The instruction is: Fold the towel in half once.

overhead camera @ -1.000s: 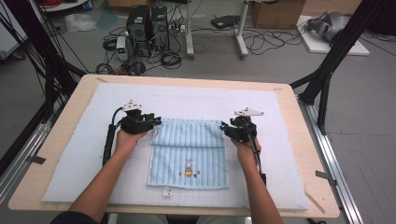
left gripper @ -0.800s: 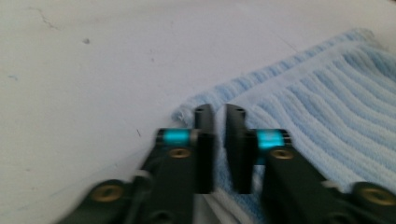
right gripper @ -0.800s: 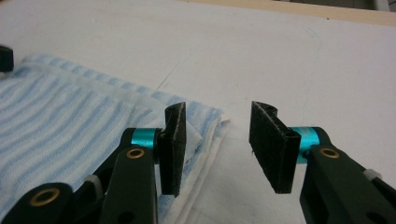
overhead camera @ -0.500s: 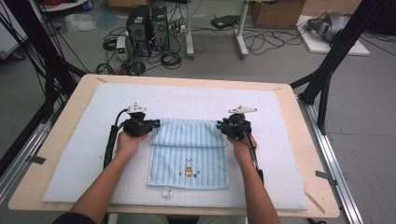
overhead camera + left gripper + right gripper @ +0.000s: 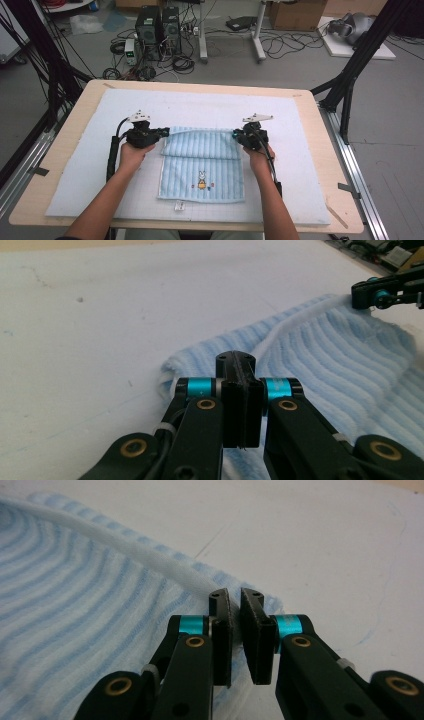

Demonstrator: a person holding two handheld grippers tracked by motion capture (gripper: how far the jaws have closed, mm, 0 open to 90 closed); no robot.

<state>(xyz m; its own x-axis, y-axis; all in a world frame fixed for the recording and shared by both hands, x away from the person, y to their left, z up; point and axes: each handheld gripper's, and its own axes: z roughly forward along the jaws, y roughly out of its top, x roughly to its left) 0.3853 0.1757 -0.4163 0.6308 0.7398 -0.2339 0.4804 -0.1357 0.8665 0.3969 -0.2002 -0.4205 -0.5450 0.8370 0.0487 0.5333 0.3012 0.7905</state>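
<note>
Two sets of jaws have just been closing on the towel's (image 5: 202, 162) far corners: the left gripper (image 5: 239, 371) is now pinched tight on its corner, and the right gripper (image 5: 235, 602) shows a thin slit with cloth at its tips. A second ago the towel lay flat on the white mat (image 5: 75, 175); now its far edge is lifted and rolled toward the person, so a fold looks under way.
</note>
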